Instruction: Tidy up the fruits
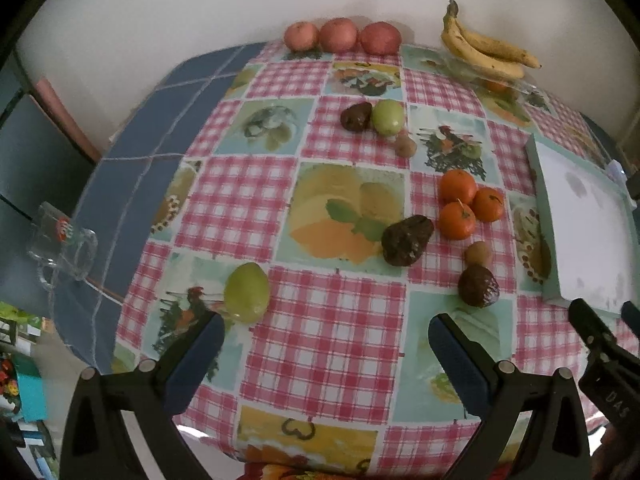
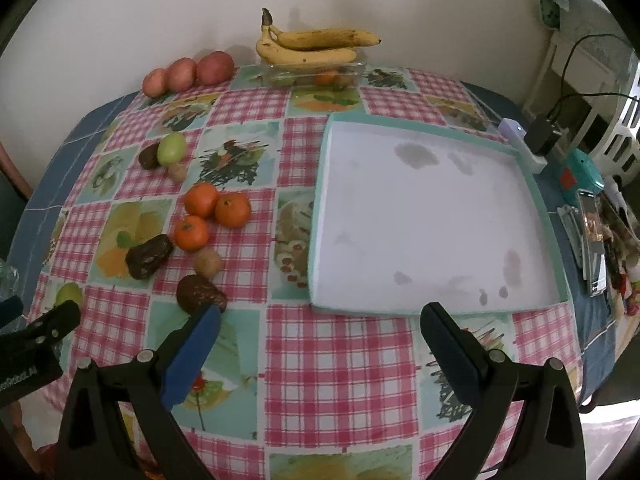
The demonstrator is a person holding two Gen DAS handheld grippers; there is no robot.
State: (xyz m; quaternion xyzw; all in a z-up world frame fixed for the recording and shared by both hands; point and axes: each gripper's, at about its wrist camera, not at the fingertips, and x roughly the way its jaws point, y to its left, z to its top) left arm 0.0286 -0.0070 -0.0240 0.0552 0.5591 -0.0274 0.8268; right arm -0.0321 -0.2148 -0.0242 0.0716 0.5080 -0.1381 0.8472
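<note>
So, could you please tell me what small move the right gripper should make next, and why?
Probably ease the right gripper left and forward so its open fingers straddle the nearest dark avocado. Both grippers are empty, the white tray holds no fruit yet, and that avocado lies just beyond the right gripper's left finger, closer than the oranges.
</note>
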